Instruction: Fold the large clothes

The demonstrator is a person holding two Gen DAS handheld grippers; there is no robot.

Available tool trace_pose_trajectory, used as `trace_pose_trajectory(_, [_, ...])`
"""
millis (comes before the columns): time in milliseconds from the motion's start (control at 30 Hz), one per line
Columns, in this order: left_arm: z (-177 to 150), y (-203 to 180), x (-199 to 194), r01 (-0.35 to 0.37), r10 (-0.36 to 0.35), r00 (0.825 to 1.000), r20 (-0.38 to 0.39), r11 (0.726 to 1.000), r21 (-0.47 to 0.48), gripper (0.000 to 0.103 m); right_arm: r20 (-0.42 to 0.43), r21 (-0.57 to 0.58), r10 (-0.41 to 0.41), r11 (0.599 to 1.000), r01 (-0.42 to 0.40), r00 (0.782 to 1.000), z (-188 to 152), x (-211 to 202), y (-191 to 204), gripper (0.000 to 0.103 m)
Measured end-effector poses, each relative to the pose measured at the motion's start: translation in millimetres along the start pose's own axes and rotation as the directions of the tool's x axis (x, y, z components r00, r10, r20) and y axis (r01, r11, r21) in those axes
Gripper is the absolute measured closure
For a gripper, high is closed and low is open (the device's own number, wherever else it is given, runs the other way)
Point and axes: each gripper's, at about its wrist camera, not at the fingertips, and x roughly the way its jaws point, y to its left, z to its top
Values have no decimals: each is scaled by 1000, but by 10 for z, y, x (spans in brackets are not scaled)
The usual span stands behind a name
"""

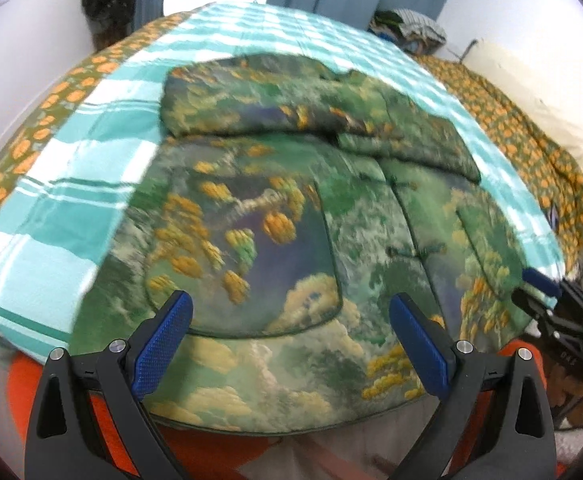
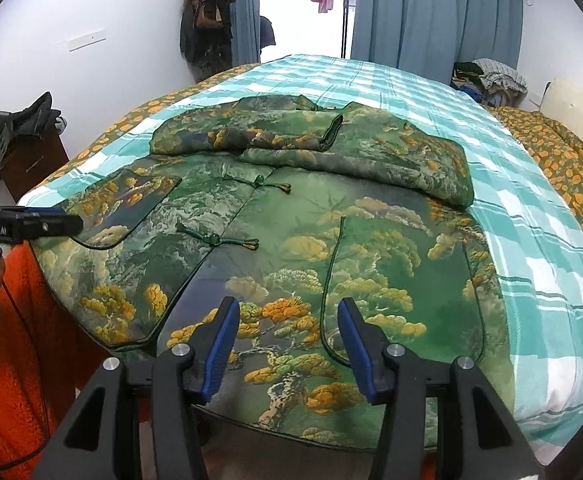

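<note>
A large green padded jacket (image 1: 291, 208) with a yellow tree and cloud print lies front up on the bed, its knot buttons (image 2: 215, 238) fastened. Both sleeves (image 2: 311, 140) are folded across the chest at the far end. My left gripper (image 1: 289, 312) is open and empty above the jacket's near hem on its left side. My right gripper (image 2: 287, 320) is open and empty above the hem on the right side, over a pocket seam. The right gripper also shows at the right edge of the left wrist view (image 1: 547, 292), and the left gripper at the left edge of the right wrist view (image 2: 31, 226).
The bed has a teal and white checked sheet (image 2: 531, 216) and an orange-flowered cover (image 2: 571, 168) at its sides. An orange blanket (image 2: 19, 360) hangs at the near left. A dark cabinet (image 2: 31, 160) stands left. Piled clothes (image 2: 487, 76) sit by the blue curtains (image 2: 431, 12).
</note>
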Motion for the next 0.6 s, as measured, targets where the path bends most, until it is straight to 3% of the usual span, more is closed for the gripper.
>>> trace_pose_trajectory(200, [83, 280, -153, -25, 29, 998, 56, 997, -71, 4, 19, 145, -41, 989, 38, 999, 23, -183, -415, 51])
trace_pose_trajectory(300, [92, 499, -168, -51, 58, 997, 59, 991, -124, 4, -4, 250, -86, 965, 84, 996, 0, -205, -714, 42])
trace_pose_trajectory(400, [87, 694, -167, -58, 69, 996, 54, 982, -182, 4, -23, 329, -124, 936, 125, 992, -28, -221, -924, 41])
trace_pose_trajectory(600, [98, 748, -163, -71, 81, 995, 49, 980, -188, 4, -35, 330, -135, 934, 139, 990, -57, -190, -876, 40])
